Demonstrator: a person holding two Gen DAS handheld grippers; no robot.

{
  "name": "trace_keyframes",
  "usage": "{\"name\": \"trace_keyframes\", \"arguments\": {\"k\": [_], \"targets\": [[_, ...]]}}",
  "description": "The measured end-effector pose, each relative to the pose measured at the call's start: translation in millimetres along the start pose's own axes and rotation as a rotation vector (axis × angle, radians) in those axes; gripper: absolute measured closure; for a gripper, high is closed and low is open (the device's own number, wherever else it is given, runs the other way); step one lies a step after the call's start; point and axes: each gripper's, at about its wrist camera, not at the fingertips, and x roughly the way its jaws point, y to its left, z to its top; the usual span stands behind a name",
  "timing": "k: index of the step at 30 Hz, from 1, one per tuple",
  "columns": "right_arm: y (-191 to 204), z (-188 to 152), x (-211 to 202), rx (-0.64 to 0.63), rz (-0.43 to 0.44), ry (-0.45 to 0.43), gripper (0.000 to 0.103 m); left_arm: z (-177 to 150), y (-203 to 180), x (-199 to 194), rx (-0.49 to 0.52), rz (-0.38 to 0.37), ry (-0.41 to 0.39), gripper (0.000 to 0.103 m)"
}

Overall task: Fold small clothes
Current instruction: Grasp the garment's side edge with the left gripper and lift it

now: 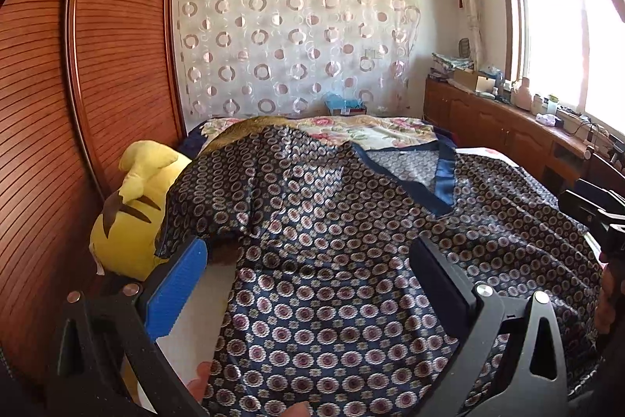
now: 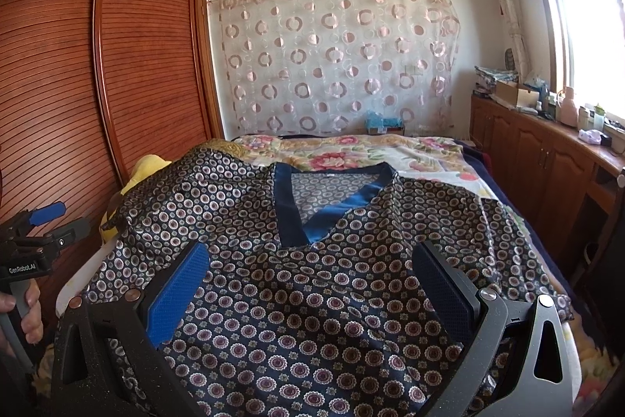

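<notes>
A dark navy shirt (image 2: 332, 299) with a small circle print and a blue satin V-neck collar (image 2: 312, 217) lies spread flat on the bed, collar toward the far end. It also shows in the left wrist view (image 1: 332, 280), its left sleeve draped over a yellow plush toy (image 1: 129, 213). My left gripper (image 1: 308, 260) is open and empty above the shirt's left part; it also shows in the right wrist view (image 2: 50, 221). My right gripper (image 2: 312, 264) is open and empty above the shirt's middle, below the collar; part of it shows at the left wrist view's right edge (image 1: 601, 217).
The bed carries a floral sheet (image 2: 410, 151). A wooden slatted wardrobe (image 2: 117, 65) stands close on the left. A wooden cabinet (image 2: 547, 159) with bottles and boxes runs under the window on the right. A circle-print curtain (image 2: 332, 57) hangs behind the bed.
</notes>
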Motion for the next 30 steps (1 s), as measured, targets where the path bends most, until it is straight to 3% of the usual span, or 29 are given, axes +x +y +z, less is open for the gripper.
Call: {"name": "trace_keyframes", "arguments": {"k": [11,21,26,30], "targets": [[13,4,22,-0.045,0.067,0.089,0.001,-14,53,31,-0.018,0.013,0.083,0.0],[28,24,30,-0.118,0.125,0.126,0.001,-11,111,72,0.006,0.076,0.175,0.002],[35,32,40,-0.149,0.152,0.143,0.001,-20,125,101,-0.011,0.054,0.246,0.017],[37,35,48,-0.153,0.177,0.156,0.001,-24,131,119,0.012,0.084,0.294,0.029]]}}
